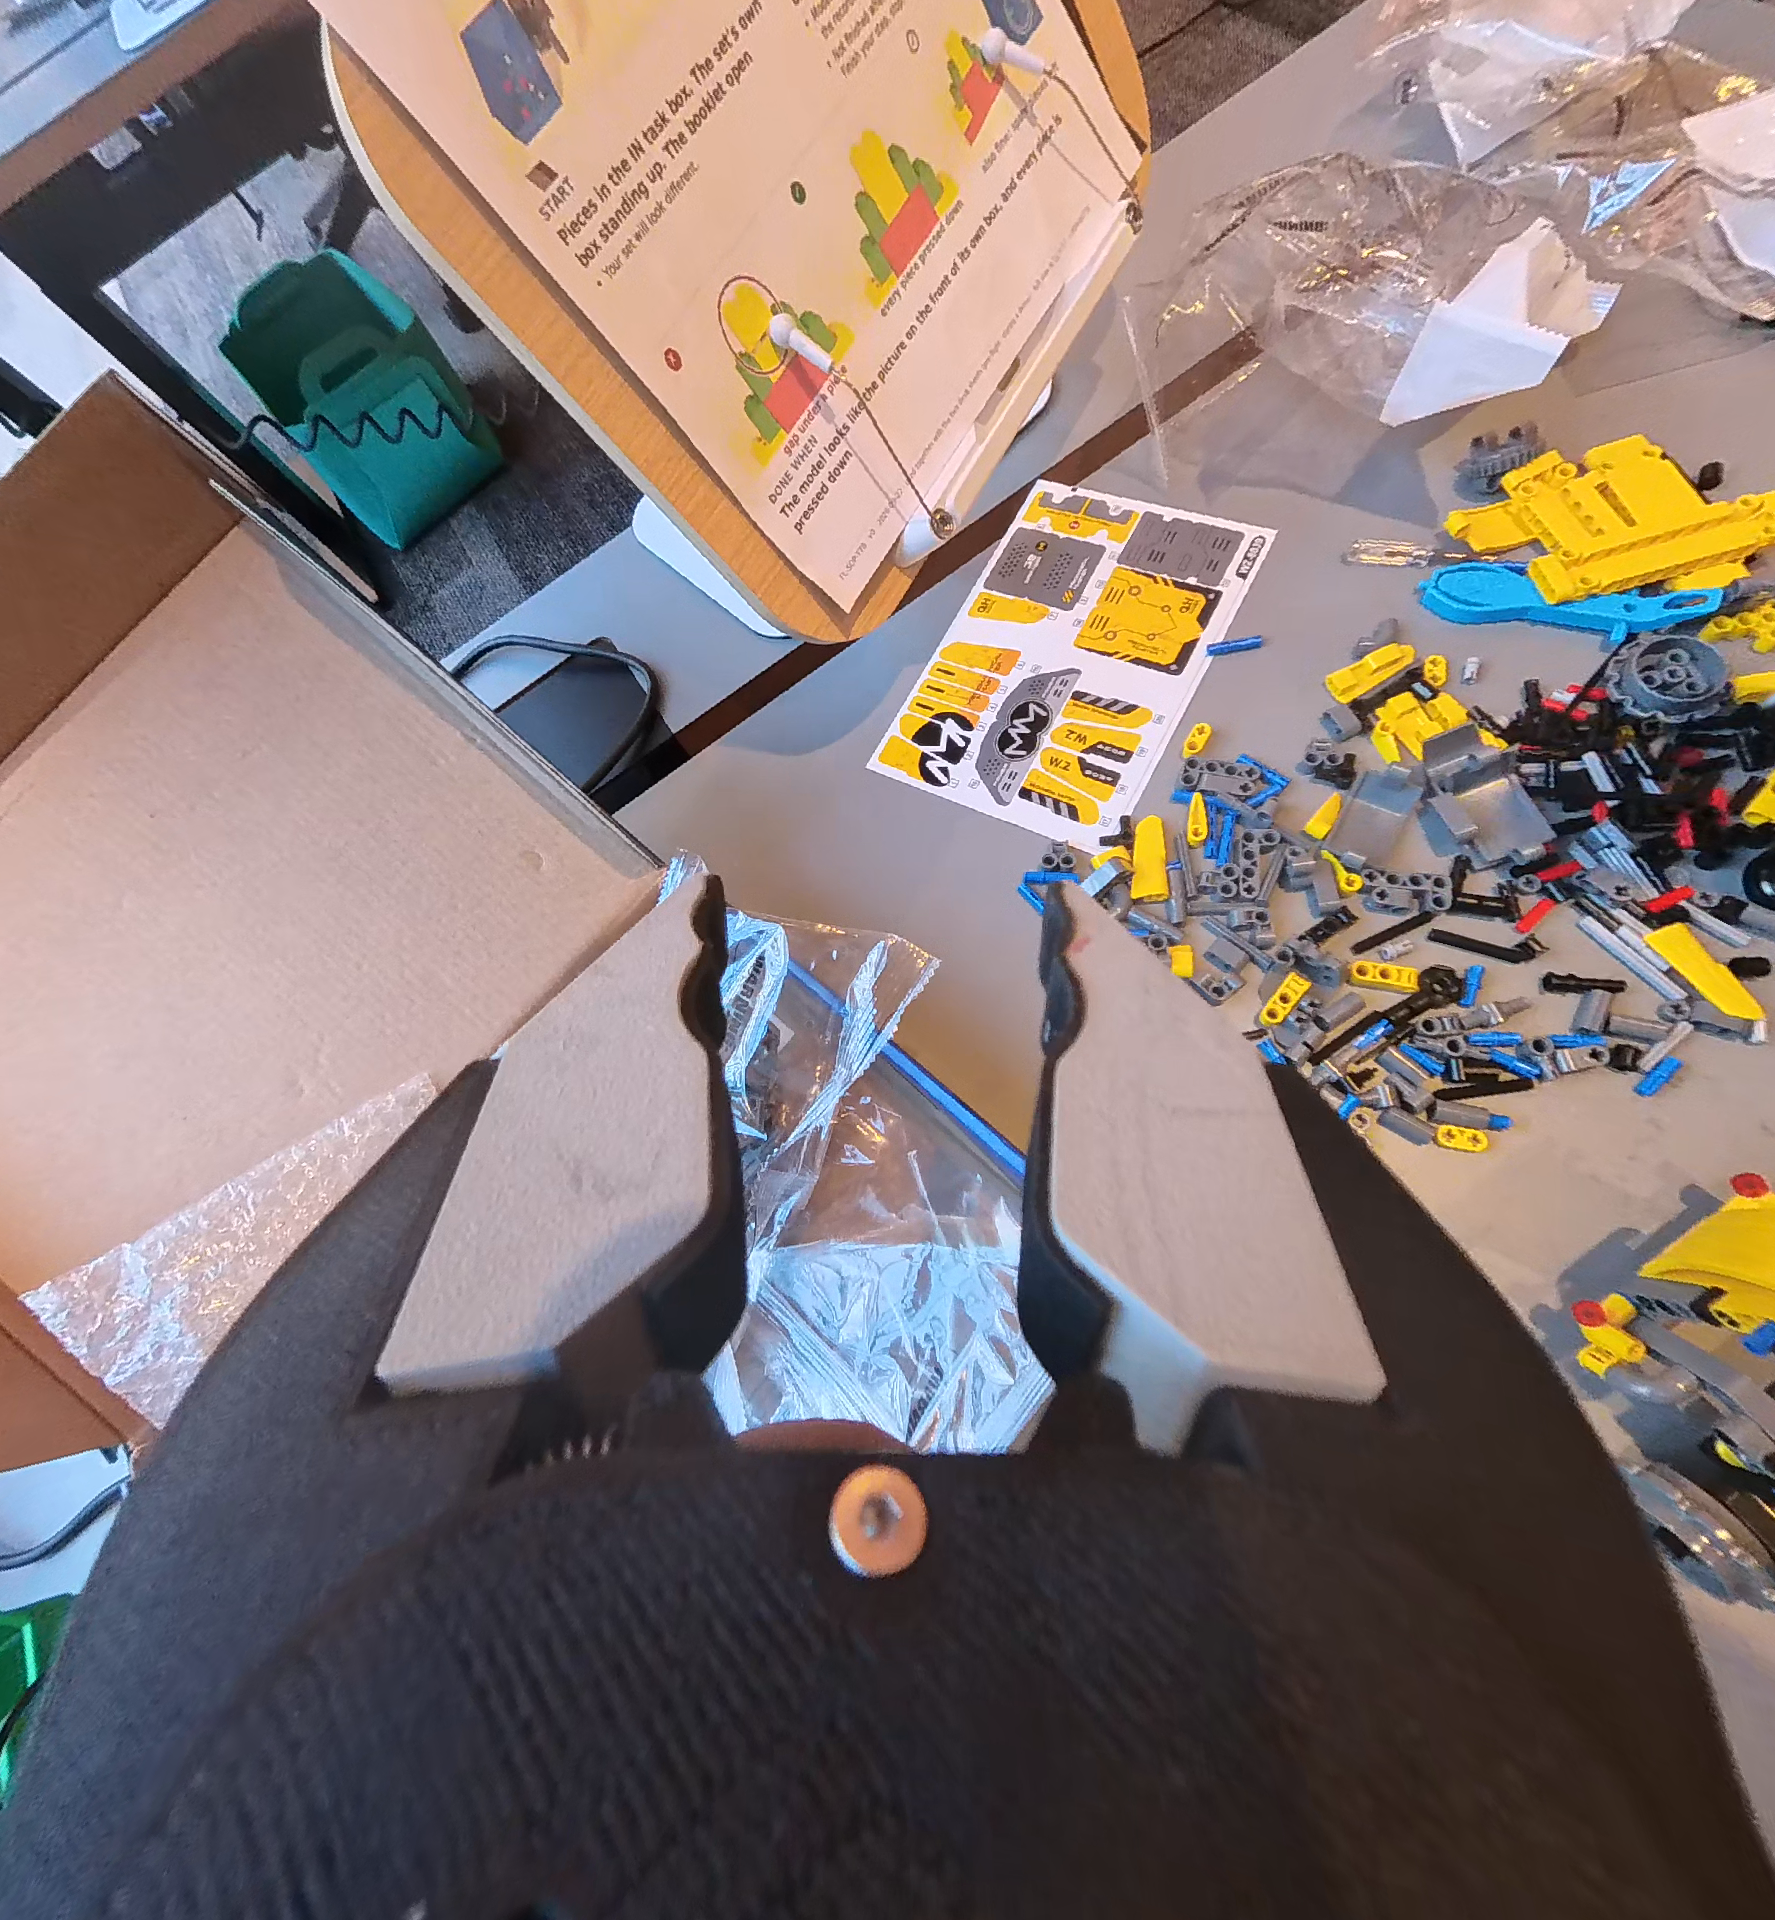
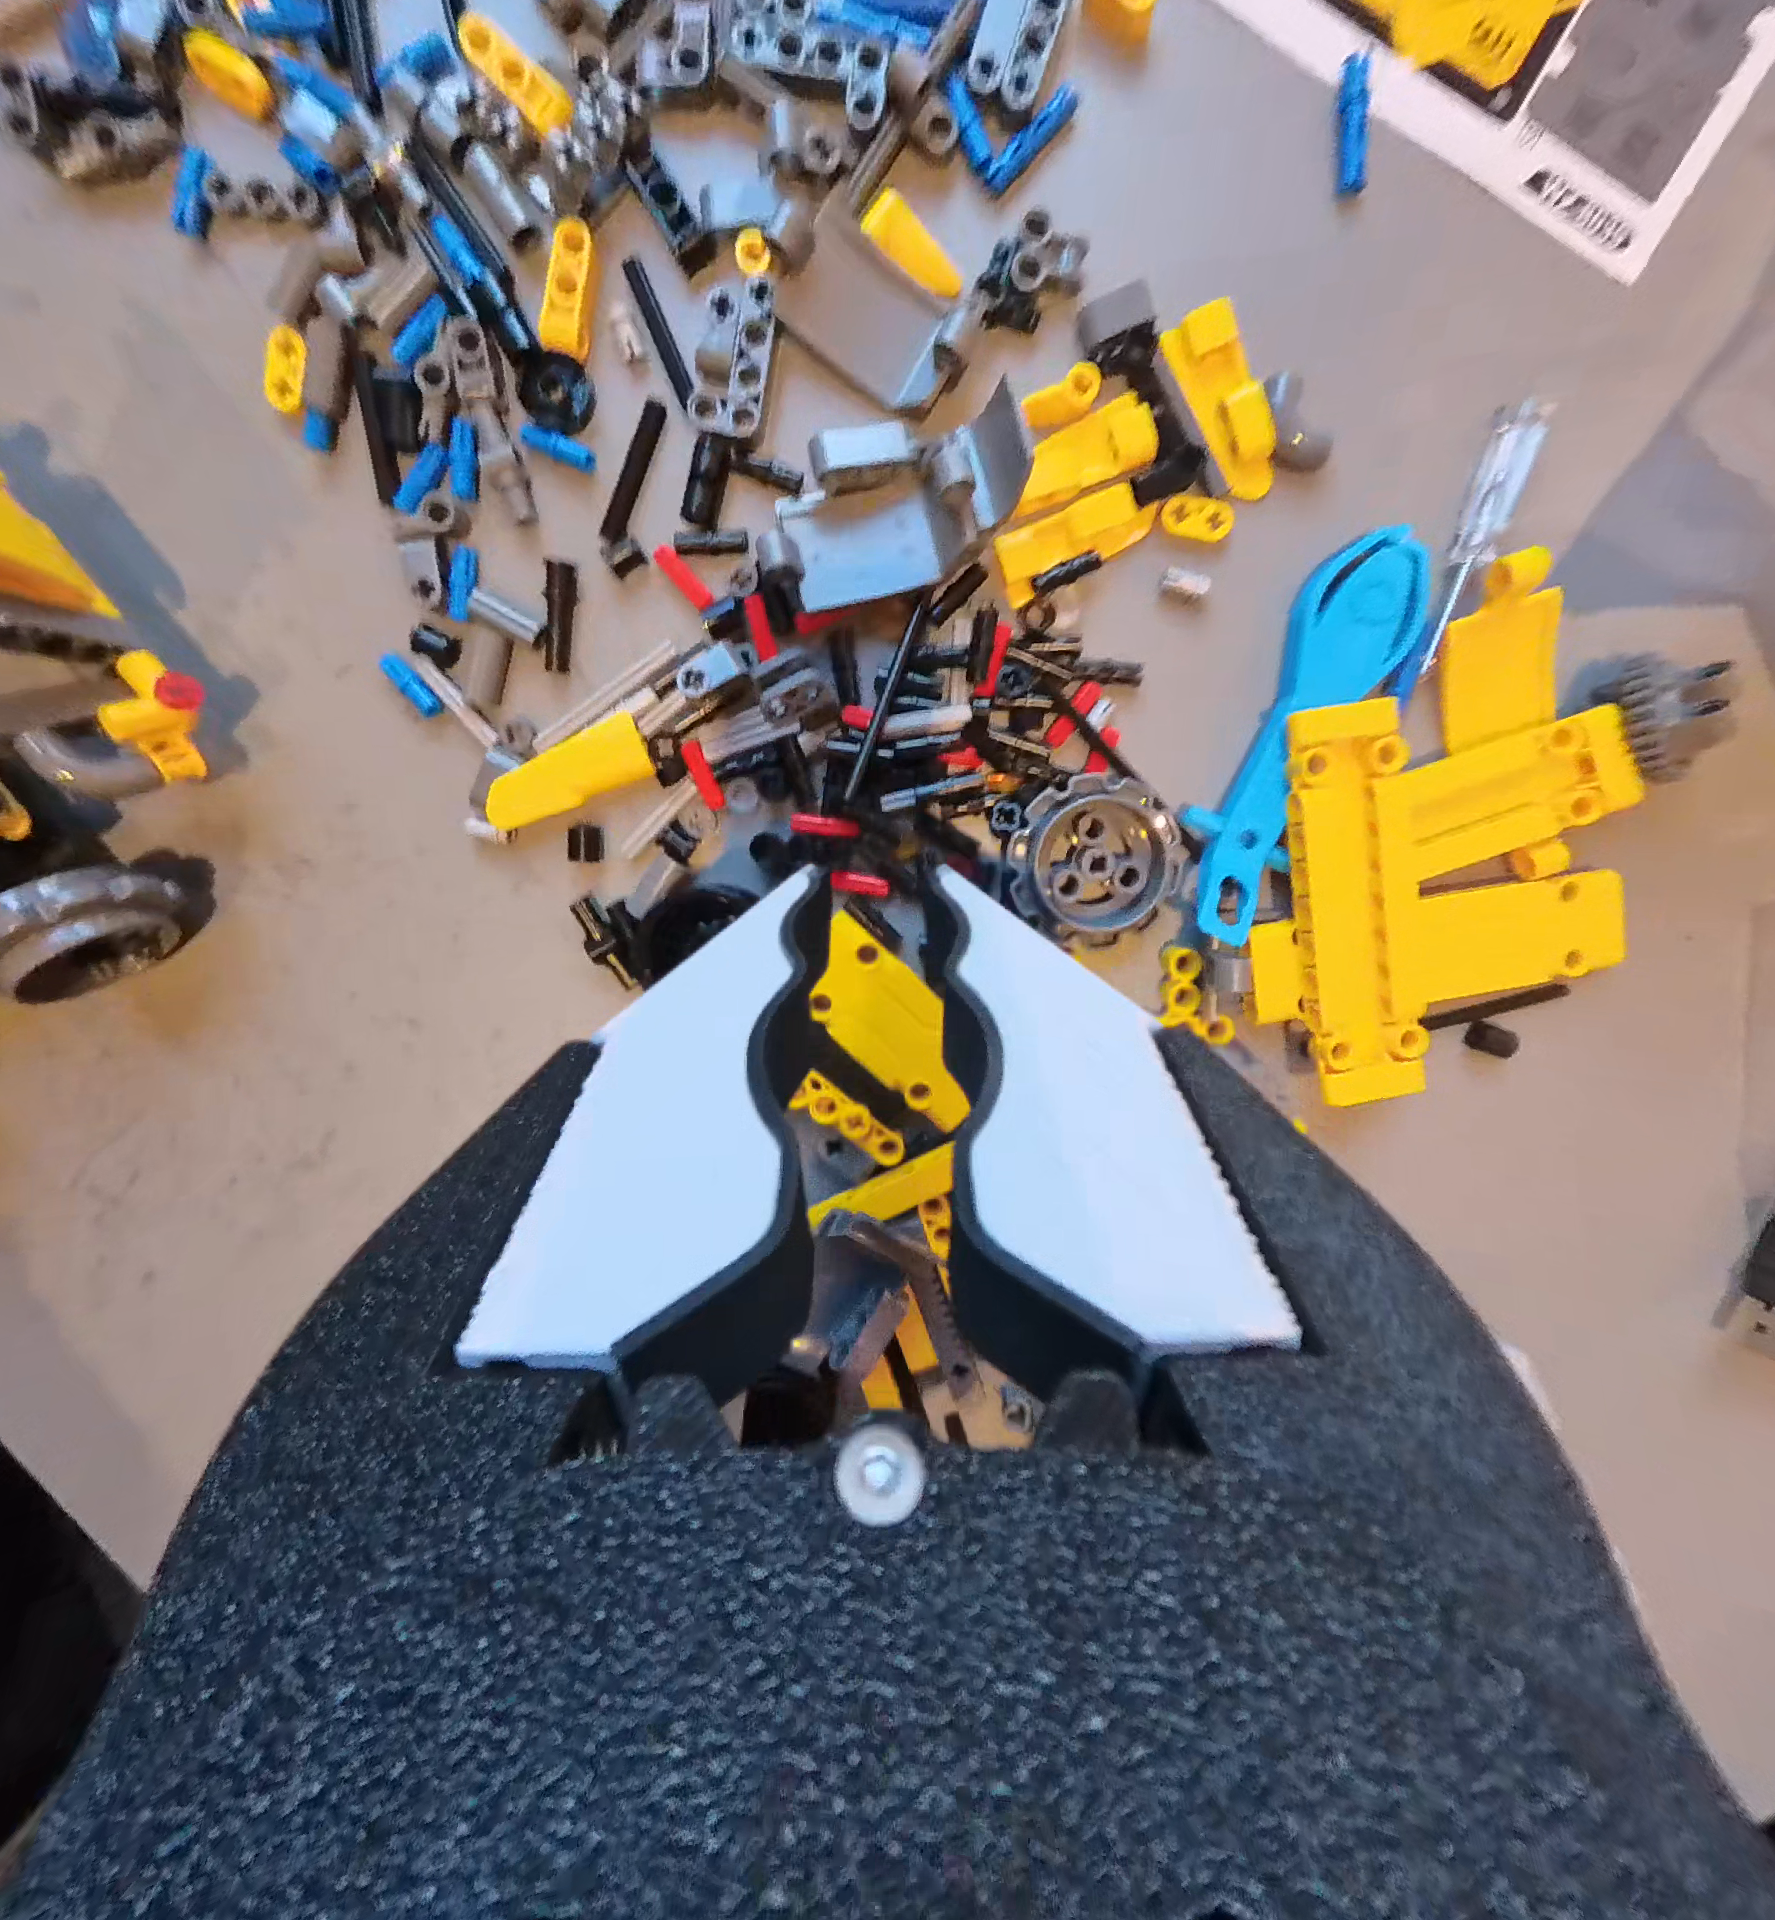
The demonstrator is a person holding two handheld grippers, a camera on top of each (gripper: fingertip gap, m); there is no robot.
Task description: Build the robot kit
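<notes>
Here left hand-held gripper [image 1: 878,914] spread wide over plastic bag [image 1: 841,1195]; right hand-held gripper [image 2: 867,883] nearly closed, empty, above brick pile [image 2: 862,675].

Left wrist camera is looking across the grey table [image 1: 862,883]; right is hovering closer over the shared pile of plastic building pieces [image 1: 1465,894] [image 2: 810,582].

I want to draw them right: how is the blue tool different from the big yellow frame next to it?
The blue tool is slim and flat, with a rounded spoon-like end; the big yellow frame is wide, blocky and full of pin holes. The tool is one smooth piece, while the frame has several beams. Both lie flat on the table, and the tool's thin end meets the frame.
</notes>
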